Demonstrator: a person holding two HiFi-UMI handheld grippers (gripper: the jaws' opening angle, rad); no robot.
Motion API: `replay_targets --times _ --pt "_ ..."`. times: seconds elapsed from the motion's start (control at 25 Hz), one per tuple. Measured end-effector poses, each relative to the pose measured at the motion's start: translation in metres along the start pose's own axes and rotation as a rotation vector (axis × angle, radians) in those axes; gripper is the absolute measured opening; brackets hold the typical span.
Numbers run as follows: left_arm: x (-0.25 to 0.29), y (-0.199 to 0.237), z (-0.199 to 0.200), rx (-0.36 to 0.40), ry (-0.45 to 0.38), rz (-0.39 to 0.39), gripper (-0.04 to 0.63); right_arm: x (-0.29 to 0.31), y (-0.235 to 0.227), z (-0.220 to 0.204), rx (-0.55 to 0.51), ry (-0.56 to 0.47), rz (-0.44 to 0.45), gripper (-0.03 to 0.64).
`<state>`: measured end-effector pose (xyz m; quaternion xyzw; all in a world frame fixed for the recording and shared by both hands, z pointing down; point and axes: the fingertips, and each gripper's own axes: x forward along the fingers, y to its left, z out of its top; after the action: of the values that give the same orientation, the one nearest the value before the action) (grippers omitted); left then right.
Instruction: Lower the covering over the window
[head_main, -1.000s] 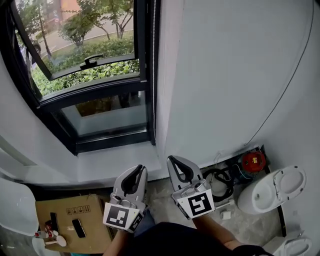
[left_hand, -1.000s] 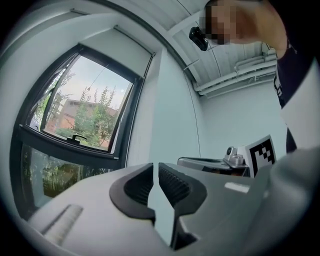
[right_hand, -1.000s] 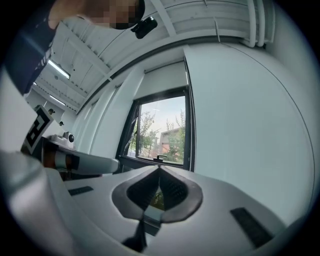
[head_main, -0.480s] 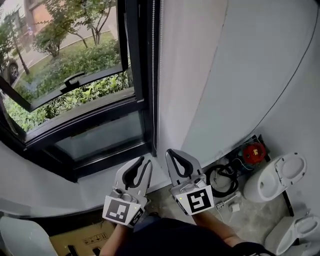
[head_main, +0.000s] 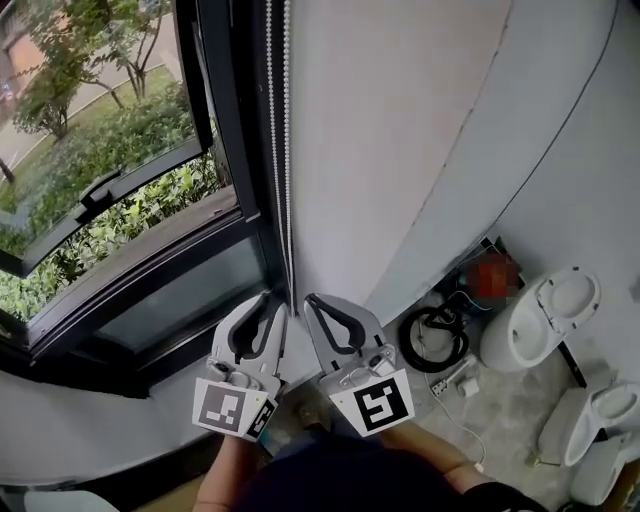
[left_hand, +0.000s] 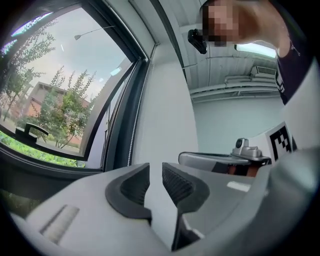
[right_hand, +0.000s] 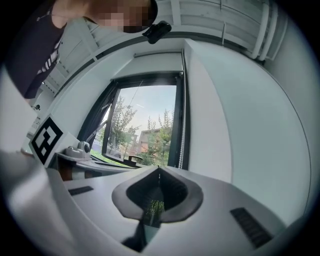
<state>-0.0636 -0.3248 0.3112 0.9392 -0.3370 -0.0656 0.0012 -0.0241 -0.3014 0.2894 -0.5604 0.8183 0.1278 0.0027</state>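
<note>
Reach for the bead chain (head_main: 287, 150) beside the window (head_main: 100, 200)
Lower centre: left gripper (head_main: 273, 302) has just been opening, empty; right gripper (head_main: 311, 300) pinched together; next, clamp chain and pull

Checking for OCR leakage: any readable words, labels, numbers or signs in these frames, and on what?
No readable text anywhere.
Black-and-white square markers: coded patterns only, no letters.
White print on the person's dark shirt: too blurred to read.

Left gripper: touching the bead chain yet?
Cannot tell. The left gripper has just been opening, nothing between its jaws in its own view, but the bead chain runs behind one; head view overlaps them.
</note>
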Motion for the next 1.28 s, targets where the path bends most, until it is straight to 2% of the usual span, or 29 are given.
replay_targets --times 0.36,0.52,0.68,0.96,1.28 --pt "0.042 0.026 0.012 0.022 -0.005 -0.051 0.075 0.028 -0.011 0.009 0.088 -0.036 -0.006 0.012" --pt "0.061 0.036 0.016 0.006 -0.012 -0.072 0.085 0.035 -0.016 0.013 0.078 -0.043 -0.001 0.012" --pt "0.078 0.046 0.014 0.045 0.004 -0.072 0.089 0.041 -0.02 0.015 0.077 -0.049 0.0 0.012" --pt "0.106 0.049 0.009 0.014 0.017 -0.131 0.091 0.047 -0.023 0.017 0.072 -0.056 0.006 0.012" --pt "0.131 0.057 0.002 0.02 0.056 -0.141 0.094 0.048 -0.028 0.022 0.054 -0.067 0.0 0.012"
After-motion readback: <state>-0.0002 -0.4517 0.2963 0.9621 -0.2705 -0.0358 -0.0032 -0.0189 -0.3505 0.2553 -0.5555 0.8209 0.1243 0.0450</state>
